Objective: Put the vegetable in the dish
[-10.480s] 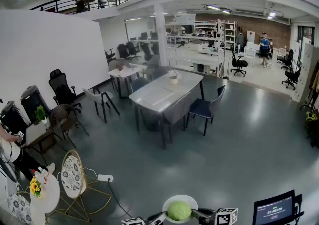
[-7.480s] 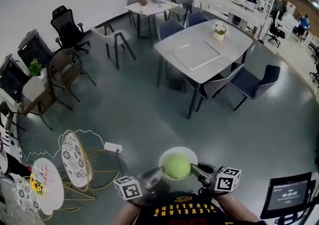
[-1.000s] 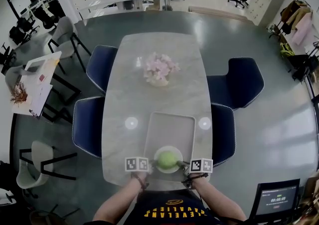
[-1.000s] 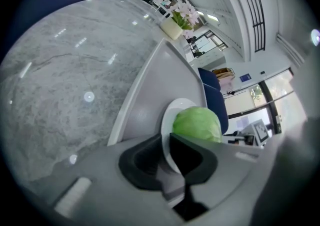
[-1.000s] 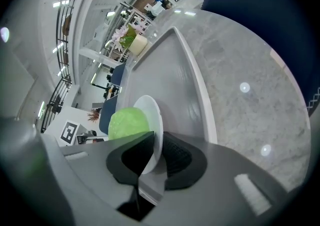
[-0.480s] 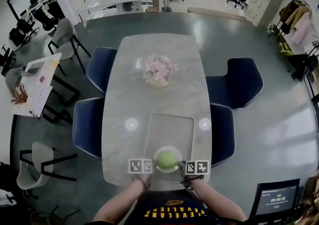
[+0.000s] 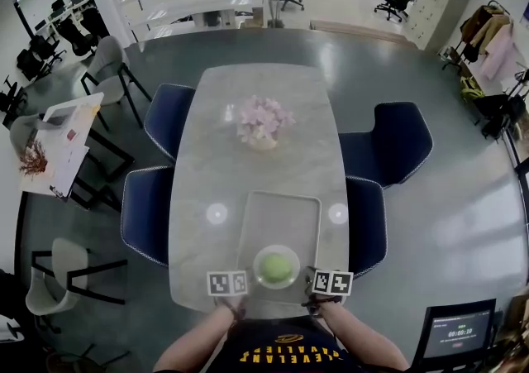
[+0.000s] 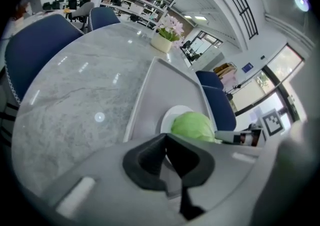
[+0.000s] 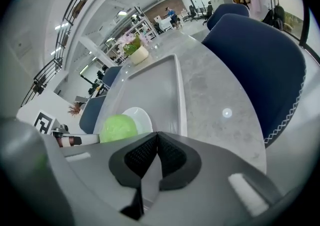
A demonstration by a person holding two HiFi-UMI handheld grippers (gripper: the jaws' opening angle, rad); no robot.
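A white dish (image 7: 258, 258) with a round green cabbage (image 7: 277, 267) in it rests on the near end of a grey tray (image 7: 279, 218). My left gripper (image 7: 252, 275) is at the dish's left rim and my right gripper (image 7: 302, 276) is at its right rim. In the left gripper view the jaws (image 8: 166, 137) are closed, their tips against the rim of the dish (image 8: 172, 116), and the cabbage (image 8: 194, 126) is just beyond. In the right gripper view the closed jaws (image 9: 157, 135) meet the dish (image 9: 141, 118) beside the cabbage (image 9: 119, 127).
The tray lies on a long marble table (image 7: 211, 156) with a pot of pink flowers (image 7: 263, 125) at its middle. Blue chairs (image 7: 149, 210) stand along both sides. A small screen (image 7: 456, 332) is at the lower right. The table's near edge is just below the grippers.
The dish with the cabbage was carried across the room to this table. In the last second it came down onto the tray's near end and both marker cubes dropped slightly toward me.
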